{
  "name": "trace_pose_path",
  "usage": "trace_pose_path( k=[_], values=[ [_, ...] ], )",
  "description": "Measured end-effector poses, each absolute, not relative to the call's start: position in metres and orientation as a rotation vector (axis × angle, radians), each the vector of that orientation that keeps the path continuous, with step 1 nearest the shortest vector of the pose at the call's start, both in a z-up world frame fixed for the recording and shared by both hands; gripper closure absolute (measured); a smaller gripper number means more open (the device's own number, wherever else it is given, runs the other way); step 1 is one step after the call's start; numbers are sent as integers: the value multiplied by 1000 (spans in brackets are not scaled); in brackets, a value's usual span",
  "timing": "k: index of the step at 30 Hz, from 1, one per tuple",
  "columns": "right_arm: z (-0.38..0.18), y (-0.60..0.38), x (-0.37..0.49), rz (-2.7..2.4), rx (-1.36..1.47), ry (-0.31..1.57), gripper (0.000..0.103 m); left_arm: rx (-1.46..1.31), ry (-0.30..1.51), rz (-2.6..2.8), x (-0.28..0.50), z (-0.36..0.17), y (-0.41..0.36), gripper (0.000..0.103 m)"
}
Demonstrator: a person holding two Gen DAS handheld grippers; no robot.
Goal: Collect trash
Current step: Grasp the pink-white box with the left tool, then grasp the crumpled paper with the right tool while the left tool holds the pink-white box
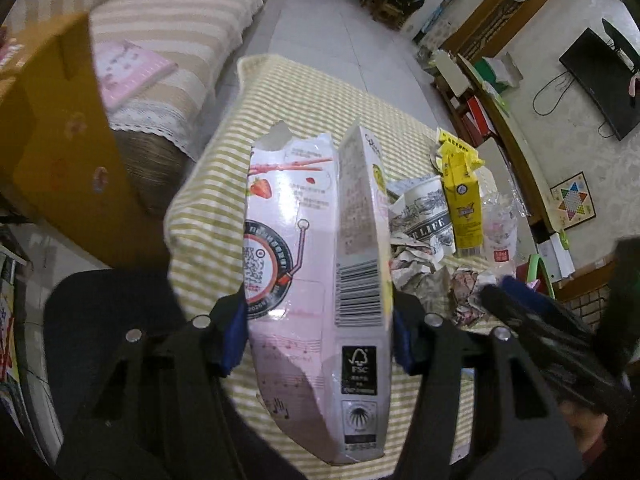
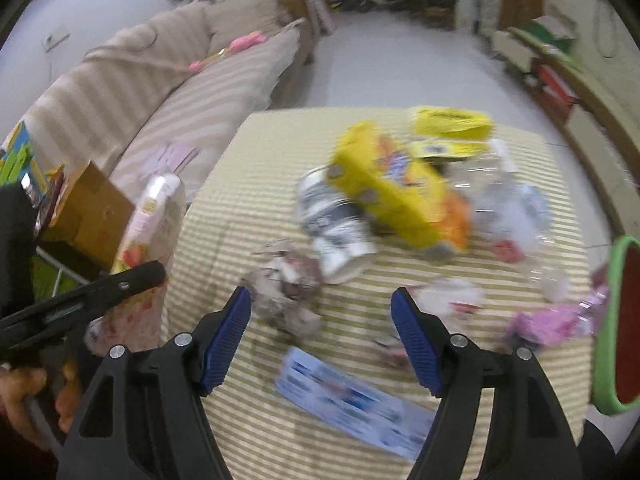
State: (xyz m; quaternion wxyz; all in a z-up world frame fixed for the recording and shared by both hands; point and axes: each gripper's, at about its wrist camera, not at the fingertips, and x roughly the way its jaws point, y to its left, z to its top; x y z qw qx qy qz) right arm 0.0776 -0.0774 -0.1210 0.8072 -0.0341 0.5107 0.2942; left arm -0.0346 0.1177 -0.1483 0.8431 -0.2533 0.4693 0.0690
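While my left claw (image 1: 320, 336) is pinching the torn pink-and-white cardboard snack box (image 1: 316, 264) only by its crushable lower end, it is risking slipping out, and my right claw (image 2: 320, 336) is hovering wide open above the crumpled grey paper wad (image 2: 284, 292) on the striped desk (image 2: 248, 208).

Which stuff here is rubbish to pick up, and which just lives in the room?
Rubbish:
- pink-and-white strawberry snack box, clamped in the left gripper
- yellow cardboard carton
- white printed paper cup
- crumpled grey paper ball
- flat blue-and-white wrapper

Just there:
- beige striped sofa
- black flat television

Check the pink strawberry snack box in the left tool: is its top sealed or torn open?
Torn open. The pink snack box, clamped between the left tool fingers, has a jagged, ripped top edge in the left wrist view. Contents cannot be seen.
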Motion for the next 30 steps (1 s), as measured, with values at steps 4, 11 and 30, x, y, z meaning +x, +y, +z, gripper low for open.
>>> trace_pose_path(
  k=[4,11,30],
  values=[
    [-135,-53,88,657,-81,1139,33,-525,967,156,-38,-139,122,48],
    [-152,-32,95,658,-81,1202,33,-533,952,150,-44,-135,128,48],
    [-150,-23,85,705,-50,1183,75,-539,957,149,-45,-135,130,48]
  ],
)
